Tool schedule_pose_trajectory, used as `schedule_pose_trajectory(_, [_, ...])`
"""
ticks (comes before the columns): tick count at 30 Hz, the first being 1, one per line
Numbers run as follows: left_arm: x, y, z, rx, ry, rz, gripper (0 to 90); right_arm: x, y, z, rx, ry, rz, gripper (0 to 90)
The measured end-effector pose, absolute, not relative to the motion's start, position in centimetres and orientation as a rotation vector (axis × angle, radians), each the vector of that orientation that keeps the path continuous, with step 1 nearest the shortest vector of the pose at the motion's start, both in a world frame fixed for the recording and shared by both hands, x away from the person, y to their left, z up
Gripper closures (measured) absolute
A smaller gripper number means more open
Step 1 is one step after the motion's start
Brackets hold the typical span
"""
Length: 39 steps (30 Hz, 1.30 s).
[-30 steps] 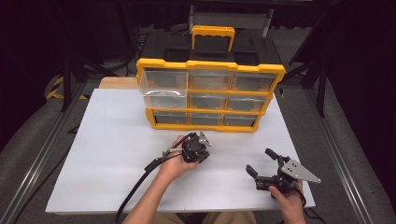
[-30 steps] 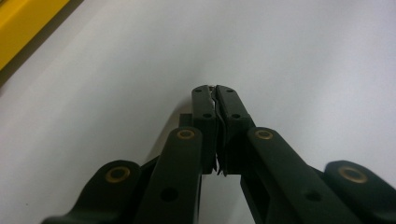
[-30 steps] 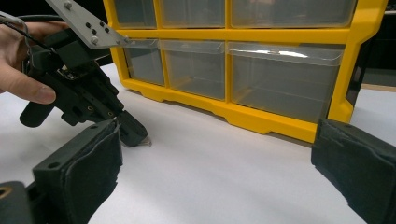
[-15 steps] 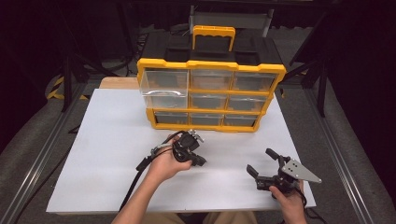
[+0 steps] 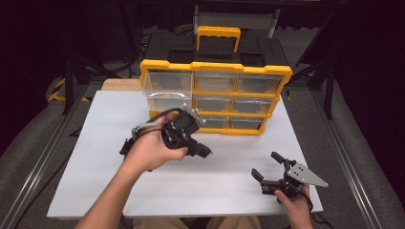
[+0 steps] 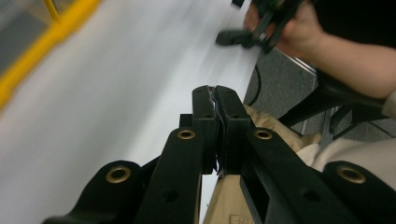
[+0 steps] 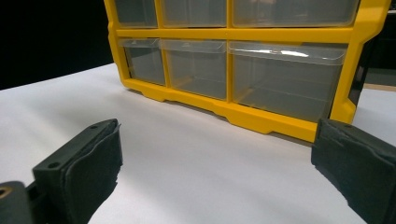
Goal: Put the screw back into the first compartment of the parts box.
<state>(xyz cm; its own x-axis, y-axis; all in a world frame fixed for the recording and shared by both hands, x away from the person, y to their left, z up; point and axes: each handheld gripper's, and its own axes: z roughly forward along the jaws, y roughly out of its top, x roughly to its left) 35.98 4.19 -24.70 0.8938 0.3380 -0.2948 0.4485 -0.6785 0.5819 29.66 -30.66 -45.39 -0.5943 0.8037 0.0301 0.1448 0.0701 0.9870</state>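
The yellow drawer cabinet (image 5: 215, 98) stood at the table's (image 5: 95, 191) far edge, its top-left drawer (image 5: 168, 90) apparently pulled out. The left gripper (image 5: 203, 152), jaws clenched on nothing, was just in front of it. The right gripper (image 5: 268, 168) rested released, well apart. Drawer work looked barely begun

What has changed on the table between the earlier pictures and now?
The left gripper swung around: earlier it pointed toward the yellow drawer cabinet, now it points to the person's right, jaws shut on nothing. The right gripper stayed open near the table edge; the cabinet did not move.
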Motion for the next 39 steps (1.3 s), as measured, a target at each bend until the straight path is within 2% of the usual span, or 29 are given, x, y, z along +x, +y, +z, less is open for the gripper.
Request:
schedule_pose_trajectory(4, [36.1,4.9,-20.4,2.37,0.574,-0.181,88.0,29.7,-30.6,-45.3,0.937,1.804,1.572,2.6])
schedule_pose_trajectory(11, [38.8,7.4,-14.2,2.29,0.722,0.002,88.0,29.7,-30.6,-45.3,0.937,1.807,1.574,2.6])
schedule_pose_trajectory(16, [41.3,8.6,-14.3,2.265,0.834,0.109,88.0,29.8,-30.7,-45.3,0.939,1.801,1.575,2.6])
schedule_pose_trajectory(20, [42.4,9.3,-14.9,2.231,0.869,0.119,87.9,29.7,-30.7,-45.3,0.938,1.802,1.576,2.6])
schedule_pose_trajectory(25, [44.0,10.3,-15.8,2.182,0.907,0.205,87.8,29.8,-30.9,-45.3,0.94,1.8,1.578,2.6])
schedule_pose_trajectory(26, [44.1,10.4,-15.9,2.158,0.906,0.225,85.7,29.8,-30.9,-45.3,0.941,1.799,1.577,2.6])
schedule_pose_trajectory(27, [44.1,10.7,-16.1,2.129,0.889,0.232,74.2,29.8,-30.9,-45.3,0.945,1.796,1.578,2.6])
schedule_pose_trajectory(28, [44.0,10.8,-16.2,2.136,0.886,0.236,67.6,29.8,-31.0,-45.3,0.948,1.793,1.581,2.6])
schedule_pose_trajectory(33, [42.3,12.8,-16.7,2.039,0.88,0.242,54.8,29.7,-31.1,-45.3,0.948,1.795,1.576,2.6])
schedule_pose_trajectory(36, [41.1,14.0,-17.3,2.012,0.84,0.272,31.9,29.7,-31.0,-45.3,0.947,1.794,1.579,2.6])
schedule_pose_trajectory(37, [40.4,14.7,-17.7,1.987,0.847,0.3,31.9,29.8,-31.0,-45.3,0.944,1.794,1.579,2.6])
schedule_pose_trajectory(38, [39.9,15.3,-18.0,1.974,0.844,0.302,26.2,29.8,-30.9,-45.3,0.946,1.798,1.576,2.6])
schedule_pose_trajectory(39, [39.5,15.7,-18.5,1.961,0.838,0.306,24.6,29.8,-30.9,-45.3,0.946,1.8,1.573,2.6])
